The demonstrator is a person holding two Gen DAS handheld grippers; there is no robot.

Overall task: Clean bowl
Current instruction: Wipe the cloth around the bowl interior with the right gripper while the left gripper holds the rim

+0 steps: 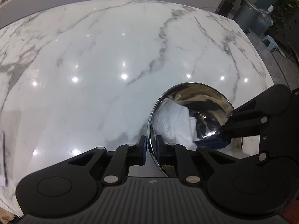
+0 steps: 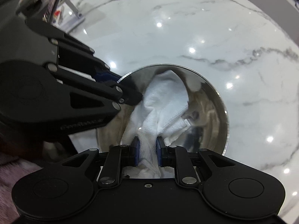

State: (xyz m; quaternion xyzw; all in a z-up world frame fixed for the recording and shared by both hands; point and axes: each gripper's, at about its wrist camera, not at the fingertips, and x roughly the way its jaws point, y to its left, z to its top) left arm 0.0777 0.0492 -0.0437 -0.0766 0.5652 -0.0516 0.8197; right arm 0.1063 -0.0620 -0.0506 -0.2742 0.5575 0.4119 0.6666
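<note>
Fingers first: we are finding the left gripper point(image 1: 150, 150) clamping its blue pads on the near rim of the steel bowl point(image 1: 203, 100), which is sitting on the marble counter point(image 1: 93, 65). To its right, the right gripper point(image 2: 147, 154) is pinching a bunched white cloth point(image 2: 164, 108) inside the bowl. We are judging two risks: the thin polished rim slipping from the pads under wiping force, and the cloth bunching rather than reaching the wall.

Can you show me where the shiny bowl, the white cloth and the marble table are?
bowl point(image 2: 222, 100): right wrist view, its rim.
white cloth point(image 2: 164, 97): right wrist view, its bunched middle.
marble table point(image 1: 93, 59): left wrist view, bare top.
</note>
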